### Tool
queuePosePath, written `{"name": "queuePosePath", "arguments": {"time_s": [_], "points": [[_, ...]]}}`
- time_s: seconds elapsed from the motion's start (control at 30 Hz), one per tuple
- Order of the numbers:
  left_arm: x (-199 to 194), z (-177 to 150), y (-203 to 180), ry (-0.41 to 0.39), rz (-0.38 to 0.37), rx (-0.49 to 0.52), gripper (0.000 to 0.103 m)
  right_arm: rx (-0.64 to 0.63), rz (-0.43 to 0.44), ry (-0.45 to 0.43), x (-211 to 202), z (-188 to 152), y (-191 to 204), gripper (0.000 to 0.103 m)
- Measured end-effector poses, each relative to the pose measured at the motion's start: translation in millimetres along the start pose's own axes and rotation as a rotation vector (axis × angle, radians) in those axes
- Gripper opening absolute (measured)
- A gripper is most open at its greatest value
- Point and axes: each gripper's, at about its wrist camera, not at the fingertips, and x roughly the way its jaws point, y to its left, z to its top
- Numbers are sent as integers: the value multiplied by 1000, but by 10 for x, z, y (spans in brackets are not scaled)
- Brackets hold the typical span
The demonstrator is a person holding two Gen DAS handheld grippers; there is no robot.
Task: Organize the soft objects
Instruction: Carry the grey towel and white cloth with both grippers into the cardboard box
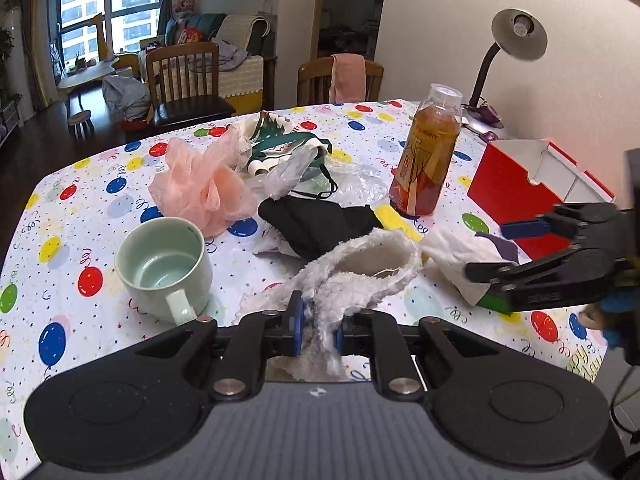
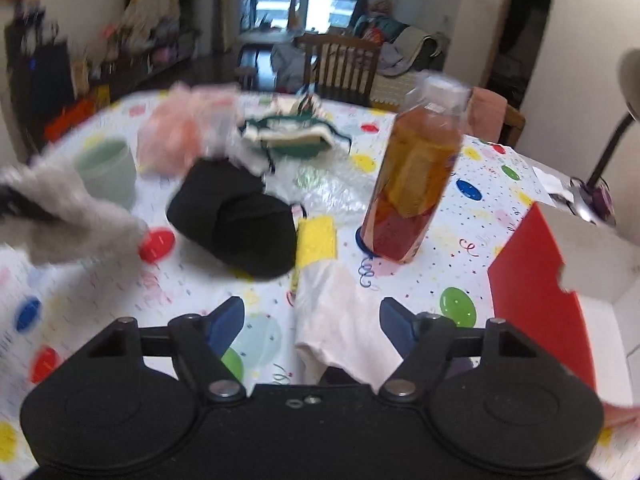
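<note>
My left gripper (image 1: 318, 330) is shut on a fluffy white sock (image 1: 360, 276) and holds it above the balloon-print table; the sock also shows blurred at the left of the right wrist view (image 2: 76, 216). My right gripper (image 2: 312, 320) is open over a white cloth (image 2: 340, 320), which also lies at the right of the left wrist view (image 1: 456, 256). That gripper (image 1: 484, 248) shows there too. A black cloth (image 1: 316, 220) (image 2: 240, 224), a pink mesh puff (image 1: 200, 188) and a green-and-white printed cloth (image 1: 280, 140) lie mid-table.
A pale green mug (image 1: 164, 268) stands at the left. A bottle of amber drink (image 1: 428, 156) (image 2: 416, 184) stands right of centre. An open red box (image 1: 520, 188) (image 2: 536, 300) sits at the right, with a desk lamp (image 1: 516, 40) behind. Crumpled clear plastic (image 1: 360, 184) lies by the bottle.
</note>
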Motion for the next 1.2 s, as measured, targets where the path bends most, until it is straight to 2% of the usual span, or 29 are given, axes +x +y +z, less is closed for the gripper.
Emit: {"name": "queuePosePath", "arguments": {"time_s": [0.17,0.33,0.43,0.73,0.9,1.2], "points": [[-80,-60,-7,9,11,-2,14,-77,-58,65,266,-78,87,50],[-131,-83,10,7,15,-11,14,-53,-67,66,257,-70,34,21],[-139,-78,17,5,12,-12,14,-13,-57,45,169,-12,-53,13],[-152,67,-19,-17,-32,-24,14,207,64,-35,-442,136,-493,11],[-199,269,-158,-42,-69,-8,14,277,125,-80,-831,217,-800,11],[-161,796,-643,-86,-150,37,14,338,113,-151,-1230,333,-1490,11]]}}
